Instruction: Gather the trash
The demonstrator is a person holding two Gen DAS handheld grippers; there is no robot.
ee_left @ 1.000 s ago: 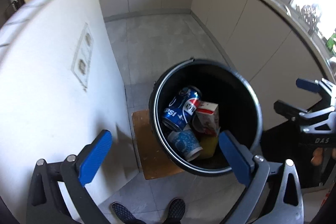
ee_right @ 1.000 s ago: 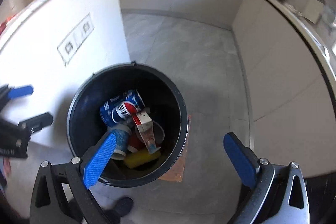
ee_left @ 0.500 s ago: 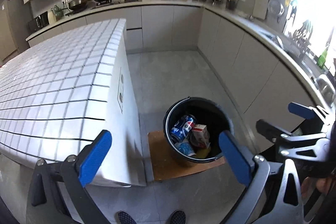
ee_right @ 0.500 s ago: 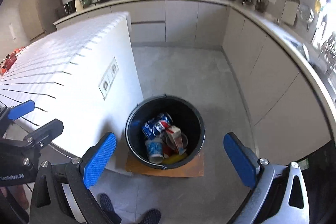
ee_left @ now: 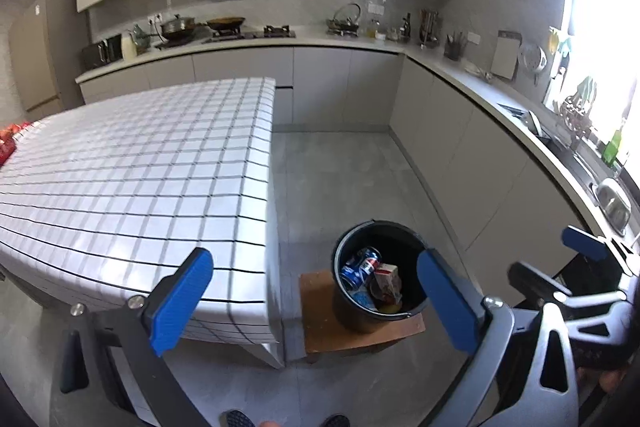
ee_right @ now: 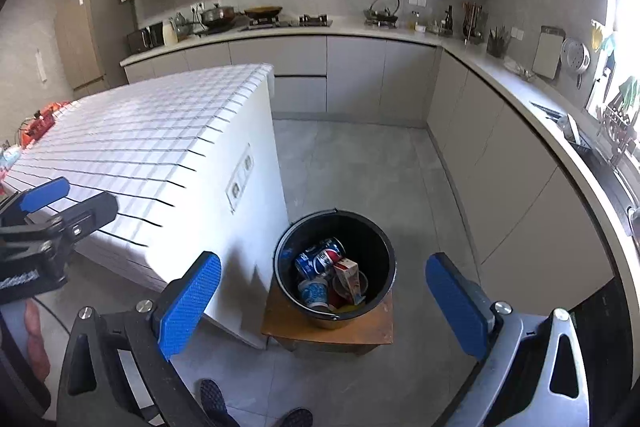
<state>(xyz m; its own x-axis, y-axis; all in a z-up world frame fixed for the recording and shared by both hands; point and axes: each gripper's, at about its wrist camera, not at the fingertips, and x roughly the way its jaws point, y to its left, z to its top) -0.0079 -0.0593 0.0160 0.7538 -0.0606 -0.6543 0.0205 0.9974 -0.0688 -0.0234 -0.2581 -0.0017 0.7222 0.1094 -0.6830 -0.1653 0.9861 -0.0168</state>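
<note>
A black bucket [ee_left: 412, 239] [ee_right: 382, 239] stands on a low wooden stool [ee_left: 320, 331] [ee_right: 360, 331] beside the tiled island. Inside it lie a blue Pepsi can [ee_left: 360, 265] [ee_right: 320, 259], a red and white carton [ee_left: 387, 277] [ee_right: 348, 273], a blue patterned paper cup [ee_right: 314, 291] and something yellow [ee_right: 352, 305]. My left gripper [ee_left: 316, 299] is open and empty, held high above the floor. My right gripper [ee_right: 324, 303] is also open and empty, well above the bucket. Each gripper shows at the edge of the other's view.
A white tiled island [ee_left: 140, 171] [ee_right: 152, 139] fills the left, with sockets [ee_right: 240, 179] on its end wall. Grey cabinets and a worktop [ee_left: 480, 87] run along the back and right, with a sink [ee_left: 612, 203]. The person's shoes [ee_right: 212, 403] stand on the grey floor.
Both grippers rose and pulled back from just over the bucket, which now looks small and far below. The island top and whole kitchen came into view. Both stayed open.
</note>
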